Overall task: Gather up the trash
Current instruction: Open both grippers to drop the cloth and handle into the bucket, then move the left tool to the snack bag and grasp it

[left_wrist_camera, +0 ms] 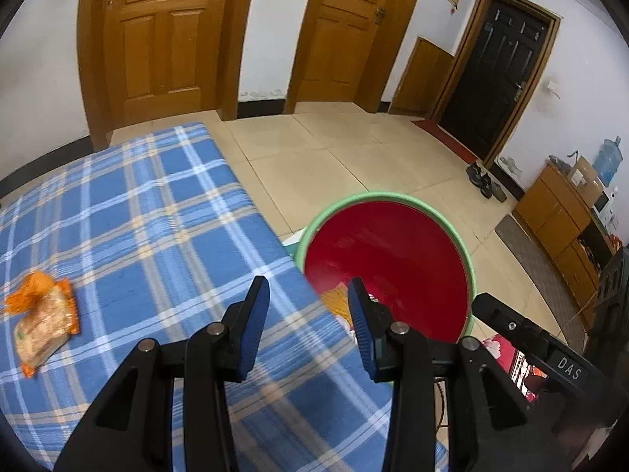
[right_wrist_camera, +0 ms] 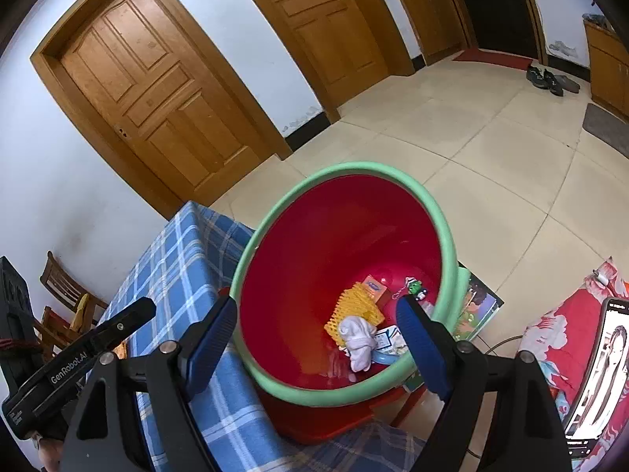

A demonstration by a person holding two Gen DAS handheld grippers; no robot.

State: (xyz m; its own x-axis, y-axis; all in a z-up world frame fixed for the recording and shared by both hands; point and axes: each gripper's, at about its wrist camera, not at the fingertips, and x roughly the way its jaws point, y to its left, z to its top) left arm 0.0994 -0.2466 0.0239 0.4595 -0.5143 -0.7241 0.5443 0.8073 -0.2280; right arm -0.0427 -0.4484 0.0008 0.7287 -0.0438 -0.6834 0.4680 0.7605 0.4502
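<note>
Red bin [right_wrist_camera: 314, 259] with green rim is sitting on the floor right against the edge of the table [left_wrist_camera: 149, 204], which is wearing a blue plaid cloth. Trash is lying at the bin bottom: yellow mesh [right_wrist_camera: 355, 308], white wad [right_wrist_camera: 359, 336], small orange box [right_wrist_camera: 375, 287], green-and-white bit [right_wrist_camera: 414, 287], some paper near the wad. One piece is waiting on the table: orange wrapper [left_wrist_camera: 43, 322], lying flat near the left edge in the left wrist view, well apart from the bin. Left gripper [left_wrist_camera: 308, 306] is hovering over the table corner next to the bin, jaws parted at a middling gap, nothing between the pads, only cloth and a bit of the bin showing through. Right gripper [right_wrist_camera: 316, 334] is hanging above the bin mouth, pointing down into it, jaws spread wide, gripping nothing; the trash seen between the fingers is down at the bin bottom, not touching them. Each view is catching the other gripper's black body at its side. Beyond: tiled floor [right_wrist_camera: 491, 165], two wooden doors [left_wrist_camera: 165, 39] in a white wall, a dark door [left_wrist_camera: 499, 78], shoes [left_wrist_camera: 483, 181] by it, a wooden cabinet [left_wrist_camera: 558, 220] with a water jug [left_wrist_camera: 608, 159] at right, a wooden chair [right_wrist_camera: 67, 295] past the table, red floral fabric [right_wrist_camera: 566, 326] and a phone screen [right_wrist_camera: 601, 369] at the right edge.
</note>
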